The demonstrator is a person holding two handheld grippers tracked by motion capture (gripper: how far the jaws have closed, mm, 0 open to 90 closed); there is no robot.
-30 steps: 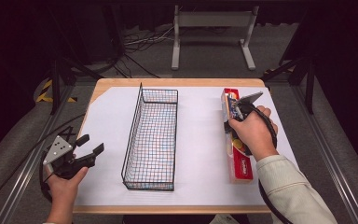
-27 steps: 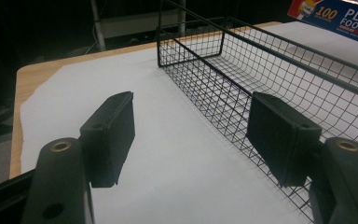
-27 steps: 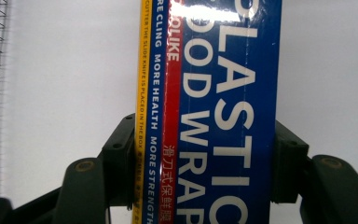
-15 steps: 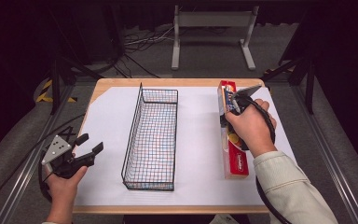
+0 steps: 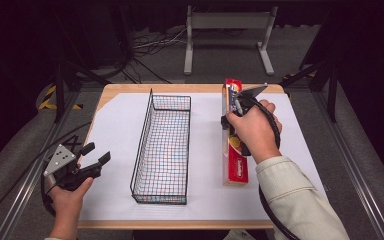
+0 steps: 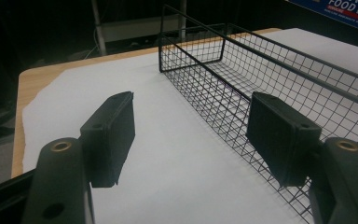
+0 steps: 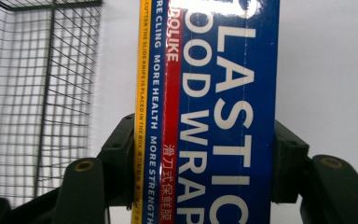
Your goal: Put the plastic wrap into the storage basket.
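Now, table: white sheet [image 5: 115,130] covers most of the wooden top.
Basket: black wire basket [image 5: 162,145] stands mid-table, long side running away from the person.
Box: plastic food wrap box [image 5: 235,165] lies right of the basket, parallel to it.
Right gripper [image 7: 200,163]: jaws pressed against both long sides of the box.
Left gripper [image 5: 92,159]: jaws wide apart, holding nothing, at the table's left edge, well apart from the basket.

White paper [image 5: 115,125] covers the wooden table [image 5: 130,89] (edges bare).
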